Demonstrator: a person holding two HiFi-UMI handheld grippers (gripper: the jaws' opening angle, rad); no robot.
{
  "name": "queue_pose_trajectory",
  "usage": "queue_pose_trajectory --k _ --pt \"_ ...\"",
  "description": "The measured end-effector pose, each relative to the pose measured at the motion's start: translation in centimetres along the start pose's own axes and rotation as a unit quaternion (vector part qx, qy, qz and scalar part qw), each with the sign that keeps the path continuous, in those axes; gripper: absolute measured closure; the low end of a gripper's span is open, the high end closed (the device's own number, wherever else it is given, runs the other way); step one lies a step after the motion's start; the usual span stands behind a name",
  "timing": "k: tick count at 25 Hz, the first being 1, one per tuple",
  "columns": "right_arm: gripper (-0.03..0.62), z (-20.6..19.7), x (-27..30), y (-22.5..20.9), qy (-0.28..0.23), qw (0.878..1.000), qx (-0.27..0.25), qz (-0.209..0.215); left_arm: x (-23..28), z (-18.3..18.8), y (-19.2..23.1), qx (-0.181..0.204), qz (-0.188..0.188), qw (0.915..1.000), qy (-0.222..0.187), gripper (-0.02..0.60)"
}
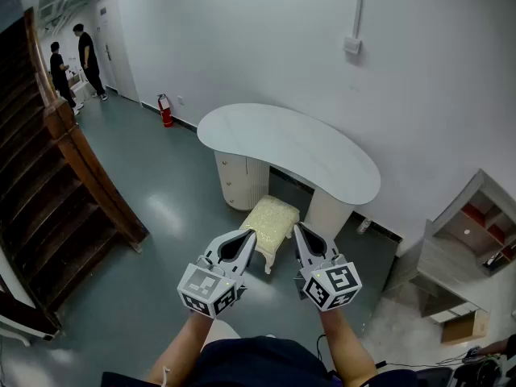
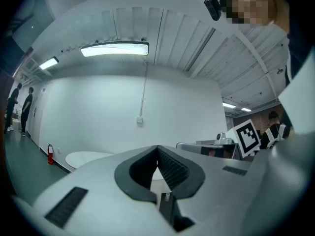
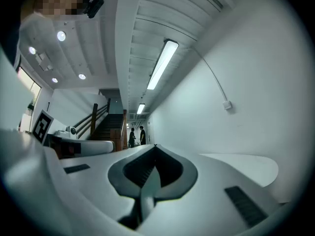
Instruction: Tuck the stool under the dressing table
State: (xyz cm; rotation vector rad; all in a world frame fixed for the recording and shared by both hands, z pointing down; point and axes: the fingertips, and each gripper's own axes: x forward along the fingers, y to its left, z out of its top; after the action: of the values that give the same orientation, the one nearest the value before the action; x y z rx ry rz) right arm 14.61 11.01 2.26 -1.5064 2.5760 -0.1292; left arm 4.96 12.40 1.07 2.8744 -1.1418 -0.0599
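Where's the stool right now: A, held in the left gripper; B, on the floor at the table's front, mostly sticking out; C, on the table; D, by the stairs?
B: the stool stands on the floor between the two pedestals of the table, most of its seat out in front.

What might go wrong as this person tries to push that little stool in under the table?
1. The stool stands at the gap between the pedestals of the dressing table. Pushed crooked, it may knock one of them.
2. The left gripper and the right gripper are both shut and not touching the stool. Narrow closed tips might slip off its soft-looking seat.
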Motion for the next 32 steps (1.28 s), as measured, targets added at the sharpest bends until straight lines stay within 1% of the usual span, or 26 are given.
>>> queue_pose_trajectory --k 3,8,13,16,23,28,32 --pt "0.585 -0.2 -0.1 0.0 -0.001 1.0 0.011 0.005 0.1 -0.3 -0.2 -0.002 -0.001 1.0 0.002 0.569" --pt "0.585 -0.1 -0.2 -0.3 0.001 1.0 0.012 0.004 0.5 -0.4 -0.4 -0.005 -0.005 0.9999 0.008 0.569" --pt "0.585 -0.3 -0.8 -0.6 0.007 1.0 0.01 0.005 0.5 -0.2 -0.9 -0.008 0.0 0.9999 0.009 0.569" --pt "0.585 -0.4 -1.6 -1.3 0.011 1.0 0.009 0.0 0.7 -0.4 -1.6 -0.003 0.001 0.9999 0.014 0.569" --pt "0.585 -0.6 -2.5 -3.6 0.014 0.999 0.034 -0.007 1.1 -1.1 -2.5 -0.014 0.005 0.9996 0.024 0.569" --pt "0.585 -1.2 -1.9 -3.9 0.023 0.999 0.037 -0.005 1.0 -1.5 -1.6 -0.016 0.016 0.9993 0.03 0.569" --pt "0.585 -1.5 -1.2 -4.2 0.029 0.999 0.034 0.001 1.6 -1.6 -0.6 -0.03 0.021 0.9989 0.028 0.569"
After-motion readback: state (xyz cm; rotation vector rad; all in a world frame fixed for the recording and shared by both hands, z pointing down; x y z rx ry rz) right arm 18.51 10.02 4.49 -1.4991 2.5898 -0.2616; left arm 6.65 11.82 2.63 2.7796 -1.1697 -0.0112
